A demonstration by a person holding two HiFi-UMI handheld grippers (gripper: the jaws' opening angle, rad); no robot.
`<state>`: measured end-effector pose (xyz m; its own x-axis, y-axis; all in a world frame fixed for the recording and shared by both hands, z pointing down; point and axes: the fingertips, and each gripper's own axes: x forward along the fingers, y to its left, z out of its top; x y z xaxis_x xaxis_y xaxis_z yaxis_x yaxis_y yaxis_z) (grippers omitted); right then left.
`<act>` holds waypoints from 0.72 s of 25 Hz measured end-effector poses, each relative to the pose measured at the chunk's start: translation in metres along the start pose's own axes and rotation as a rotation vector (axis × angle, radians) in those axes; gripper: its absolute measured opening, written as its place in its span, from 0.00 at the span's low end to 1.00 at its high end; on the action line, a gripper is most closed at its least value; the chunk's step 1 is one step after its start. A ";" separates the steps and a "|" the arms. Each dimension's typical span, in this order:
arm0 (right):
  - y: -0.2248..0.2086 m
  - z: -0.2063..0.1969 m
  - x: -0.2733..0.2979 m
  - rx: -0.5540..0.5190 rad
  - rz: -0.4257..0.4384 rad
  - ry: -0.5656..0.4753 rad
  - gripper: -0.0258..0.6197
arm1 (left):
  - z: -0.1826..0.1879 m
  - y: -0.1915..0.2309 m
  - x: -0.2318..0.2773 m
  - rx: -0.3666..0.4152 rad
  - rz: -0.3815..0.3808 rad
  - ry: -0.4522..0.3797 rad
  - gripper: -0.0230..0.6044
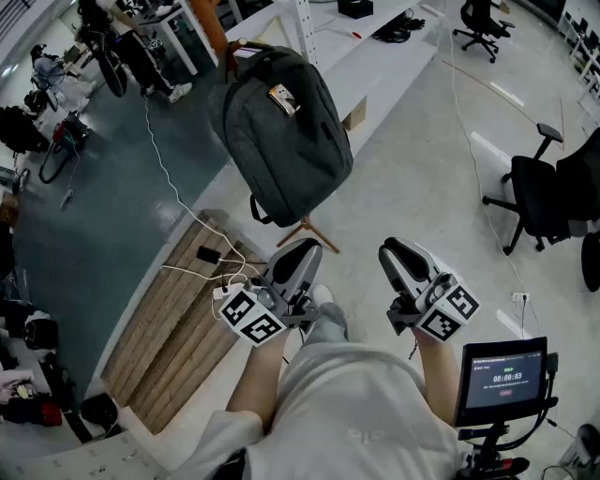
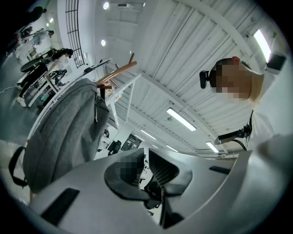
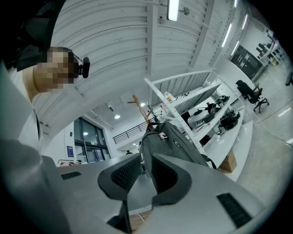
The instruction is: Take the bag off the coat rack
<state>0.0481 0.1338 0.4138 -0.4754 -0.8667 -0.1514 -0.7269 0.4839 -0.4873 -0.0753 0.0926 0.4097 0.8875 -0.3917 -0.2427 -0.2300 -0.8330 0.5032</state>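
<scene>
A dark grey backpack (image 1: pixel 281 131) hangs from a wooden coat rack (image 1: pixel 208 28), whose splayed feet (image 1: pixel 314 232) show below the bag. My left gripper (image 1: pixel 300 248) and right gripper (image 1: pixel 392 248) are held side by side at waist height, below the bag and apart from it. Both point up toward it, shut, with nothing between the fingers. In the left gripper view the backpack (image 2: pixel 59 137) fills the left side under the rack's pegs (image 2: pixel 121 71), beyond the left gripper (image 2: pixel 145 164). In the right gripper view the backpack (image 3: pixel 176 141) hangs straight ahead of the right gripper (image 3: pixel 145 171).
A long white desk (image 1: pixel 375 66) runs behind the rack. Black office chairs (image 1: pixel 544 187) stand at the right. A wooden plank platform (image 1: pixel 178 328) with a white power strip (image 1: pixel 225 291) and cables lies at the left. A small screen on a stand (image 1: pixel 502 380) is by my right hip.
</scene>
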 end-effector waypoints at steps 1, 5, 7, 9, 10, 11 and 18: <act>-0.002 0.003 0.019 -0.001 0.008 -0.001 0.17 | 0.012 0.013 0.001 0.010 0.004 0.005 0.10; -0.022 0.017 0.100 -0.012 0.040 -0.006 0.17 | 0.057 0.065 0.011 0.046 0.009 0.010 0.10; -0.030 0.023 0.137 -0.018 0.062 -0.010 0.17 | 0.076 0.088 0.012 0.071 0.017 0.013 0.10; -0.034 0.029 0.167 -0.028 0.081 -0.013 0.17 | 0.094 0.109 0.009 0.094 0.034 0.016 0.10; -0.038 0.034 0.180 -0.036 0.089 -0.014 0.17 | 0.102 0.119 0.008 0.105 0.046 0.013 0.10; -0.043 0.038 0.193 -0.048 0.099 -0.014 0.17 | 0.111 0.130 0.008 0.115 0.062 0.008 0.10; -0.085 0.075 0.258 -0.191 0.214 -0.011 0.17 | 0.154 0.199 0.016 0.153 0.212 -0.046 0.10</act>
<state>0.0245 -0.1395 0.3515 -0.6238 -0.7428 -0.2430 -0.6909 0.6695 -0.2729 -0.1682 -0.1399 0.3779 0.7949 -0.5780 -0.1844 -0.4694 -0.7785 0.4166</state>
